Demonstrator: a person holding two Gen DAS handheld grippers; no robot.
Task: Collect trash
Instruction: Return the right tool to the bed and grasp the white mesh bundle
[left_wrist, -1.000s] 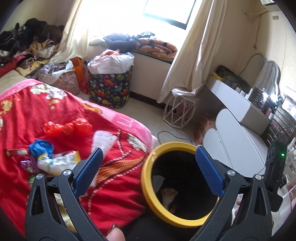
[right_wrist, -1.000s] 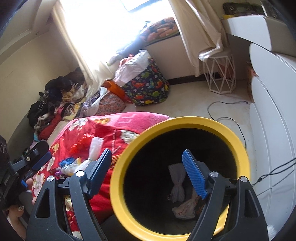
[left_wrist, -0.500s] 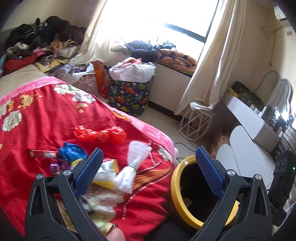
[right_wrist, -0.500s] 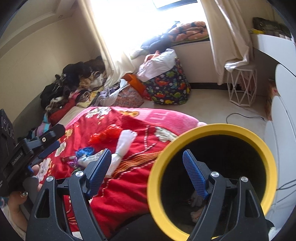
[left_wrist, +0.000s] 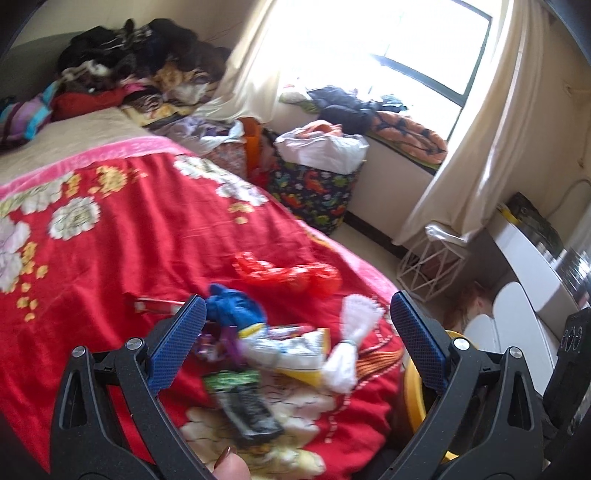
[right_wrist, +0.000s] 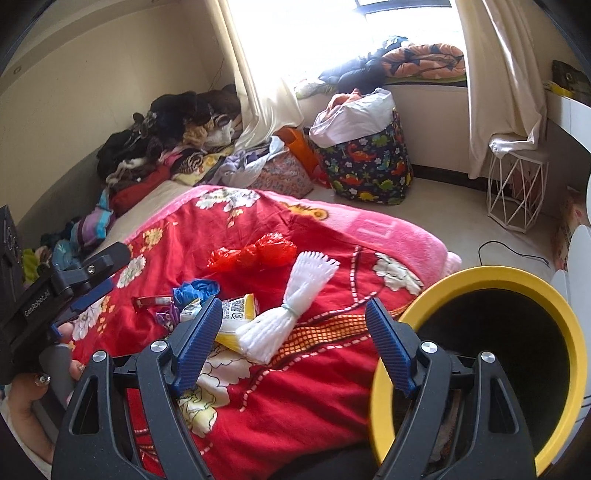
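Observation:
Trash lies on a red flowered blanket (right_wrist: 258, 387): a white tied tassel bundle (right_wrist: 291, 306) (left_wrist: 351, 343), a red plastic bag (right_wrist: 255, 253) (left_wrist: 288, 273), a blue bag (right_wrist: 195, 290) (left_wrist: 232, 310), a yellow-white snack wrapper (right_wrist: 236, 310) (left_wrist: 291, 350), and a dark green wrapper (left_wrist: 243, 402). A yellow-rimmed black bin (right_wrist: 491, 280) (left_wrist: 412, 387) stands at the bed's right edge. My left gripper (left_wrist: 295, 343) is open above the wrappers. My right gripper (right_wrist: 295, 339) is open over the tassel bundle, left of the bin. The left gripper also shows in the right wrist view (right_wrist: 88, 291).
A dinosaur-print laundry bag (right_wrist: 369, 166) and a white wire stool (right_wrist: 517, 192) stand on the floor by the window. Clothes are piled at the bed's far end (right_wrist: 166, 140). A white desk (left_wrist: 532, 266) is on the right. A black cable (right_wrist: 517, 251) lies on the floor.
Both grippers have swung left, away from the bin and over the trash on the blanket. Both stay open and empty.

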